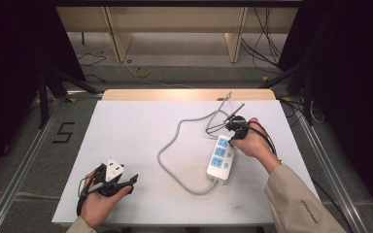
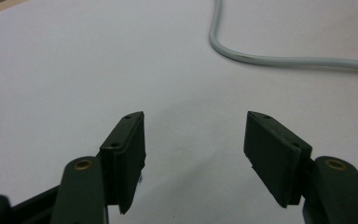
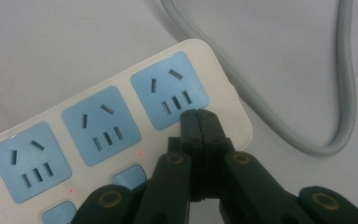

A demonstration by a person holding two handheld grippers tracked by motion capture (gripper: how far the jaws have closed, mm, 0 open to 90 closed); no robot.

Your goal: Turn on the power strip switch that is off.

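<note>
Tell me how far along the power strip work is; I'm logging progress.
Done: the power strip lies flat on the table, its grey cable looped beside it, all three sockets bare. In hand: the right gripper, jaws shut on nothing, sits at the end socket by its edge. The left gripper is open over bare table. Left: whether a switch gets pressed or anything plugged in can't be told yet.

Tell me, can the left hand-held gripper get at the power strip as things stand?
Probably yes: the left hand-held gripper is open, with bare table and a grey cord before the power strip.
</note>
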